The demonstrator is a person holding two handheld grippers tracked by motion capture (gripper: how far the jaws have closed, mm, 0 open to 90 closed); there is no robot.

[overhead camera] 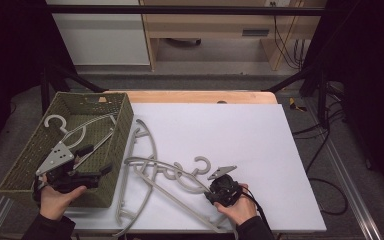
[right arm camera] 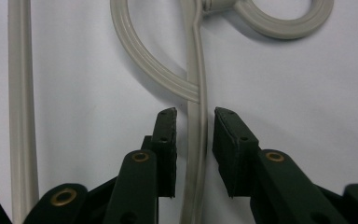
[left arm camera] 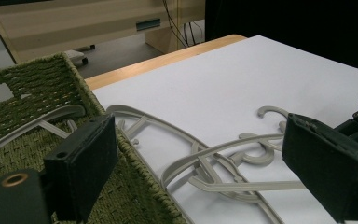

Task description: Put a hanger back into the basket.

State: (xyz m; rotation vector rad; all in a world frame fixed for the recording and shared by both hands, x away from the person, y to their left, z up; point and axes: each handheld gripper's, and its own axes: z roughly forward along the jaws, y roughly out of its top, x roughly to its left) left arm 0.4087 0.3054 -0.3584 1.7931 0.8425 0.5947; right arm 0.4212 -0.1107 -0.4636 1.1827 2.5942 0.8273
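Observation:
Several grey plastic hangers [overhead camera: 155,170] lie tangled on the white table top, beside a green woven basket [overhead camera: 125,125]. One more hanger [overhead camera: 80,131] rests inside the basket. My left gripper [overhead camera: 97,159] hovers over the basket's near right corner, open wide and holding nothing. In the left gripper view its jaws frame the hanger pile [left arm camera: 214,158] and the basket rim [left arm camera: 88,100]. My right gripper [overhead camera: 212,192] is low over the pile's right end. In the right gripper view, a hanger's thin bar [right arm camera: 196,70] runs between the jaws of my right gripper [right arm camera: 195,116], with small gaps on both sides.
The white sheet [overhead camera: 240,130] covers a wooden table whose far edge [overhead camera: 195,96] shows behind it. Black frame legs and cables [overhead camera: 325,135] stand off the right side. A wooden cabinet [overhead camera: 215,25] sits on the floor beyond.

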